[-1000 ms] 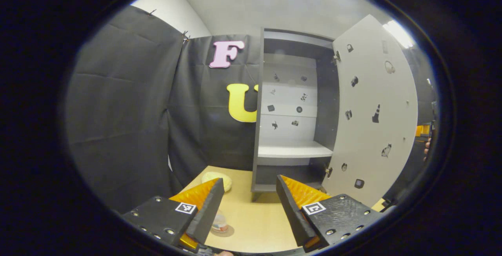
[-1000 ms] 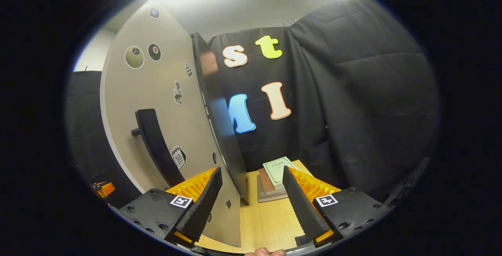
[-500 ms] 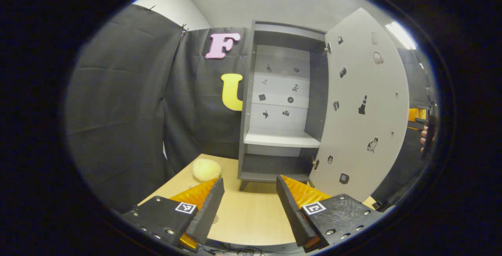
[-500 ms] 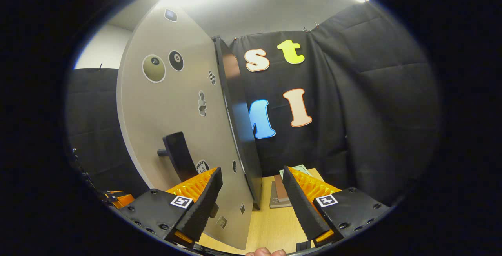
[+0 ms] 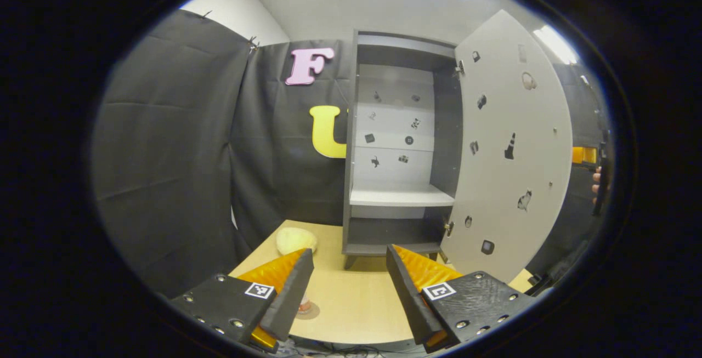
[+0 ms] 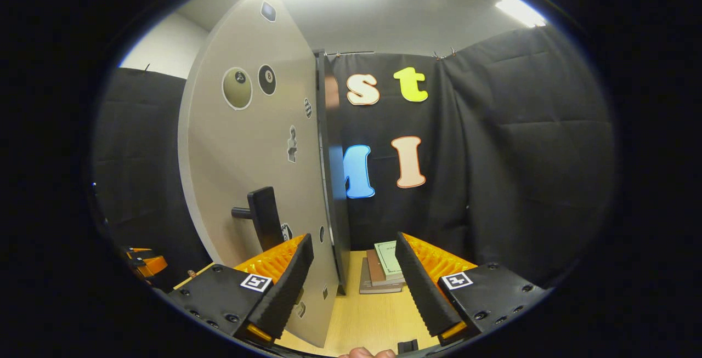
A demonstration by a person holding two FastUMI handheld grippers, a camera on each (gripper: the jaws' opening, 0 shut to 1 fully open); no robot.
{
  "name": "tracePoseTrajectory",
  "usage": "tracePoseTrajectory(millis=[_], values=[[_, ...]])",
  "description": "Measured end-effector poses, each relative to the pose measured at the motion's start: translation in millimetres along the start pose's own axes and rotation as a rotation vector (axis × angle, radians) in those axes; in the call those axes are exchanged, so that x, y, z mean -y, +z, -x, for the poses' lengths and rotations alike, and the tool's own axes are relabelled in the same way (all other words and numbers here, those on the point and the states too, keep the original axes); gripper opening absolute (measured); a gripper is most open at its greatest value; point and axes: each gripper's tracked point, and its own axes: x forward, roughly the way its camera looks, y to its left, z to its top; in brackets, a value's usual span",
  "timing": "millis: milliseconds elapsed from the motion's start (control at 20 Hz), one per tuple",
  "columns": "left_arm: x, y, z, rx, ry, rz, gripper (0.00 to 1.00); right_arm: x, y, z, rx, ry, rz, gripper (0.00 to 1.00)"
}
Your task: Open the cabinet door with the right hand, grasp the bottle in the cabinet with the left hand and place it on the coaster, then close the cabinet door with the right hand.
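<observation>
The dark cabinet [image 5: 402, 198] stands open on the table, its shelves bare. Its pale door [image 5: 515, 128] is swung out to the right. My left gripper [image 5: 348, 287] hovers open over the table in front of it, nothing between its fingers. A small bottle [image 5: 303, 306] stands on a round brown coaster [image 5: 315, 312], mostly hidden behind the left finger. In the right gripper view my right gripper [image 6: 351, 287] is open at the door's [image 6: 247, 155] outer face, with the dark handle [image 6: 264, 218] just beyond its left finger and not held.
A pale yellow lump [image 5: 296, 239] lies on the wooden table [image 5: 356, 303] left of the cabinet. A stack of books [image 6: 384, 270] sits on the table right of the cabinet. The right gripper and a hand [image 5: 595, 180] show past the door's edge.
The left gripper view has tipped back down, so the bottle and coaster show again. The right gripper has shifted around the door's face; the handle now looks shorter and more end-on.
</observation>
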Motion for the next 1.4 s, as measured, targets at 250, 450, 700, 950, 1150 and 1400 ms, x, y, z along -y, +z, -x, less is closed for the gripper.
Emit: tracePoseTrajectory(millis=[250, 450, 700, 950, 1150, 1400], values=[[-16, 3, -6, 0.016, -0.036, 0.002, 0.83, -30, -3, 4, -0.001, -0.002, -0.006, 0.96], [-33, 4, -7, 0.049, -0.054, 0.017, 0.81, -55, -1, 4, 0.014, -0.008, 0.006, 0.96], [-57, 3, -11, 0.085, -0.071, 0.04, 0.83, -87, -6, -2, 0.028, -0.002, -0.012, 0.96], [-83, 1, -19, 0.088, -0.08, 0.024, 0.84, -118, -7, -9, 0.036, 0.009, -0.048, 0.96], [-96, -2, -25, 0.095, -0.1, 0.06, 0.82, -142, -8, -19, 0.021, 0.033, -0.069, 0.96], [-116, -2, -26, 0.108, -0.094, 0.131, 0.84, -187, -8, -40, 0.026, 0.08, -0.034, 0.96]])
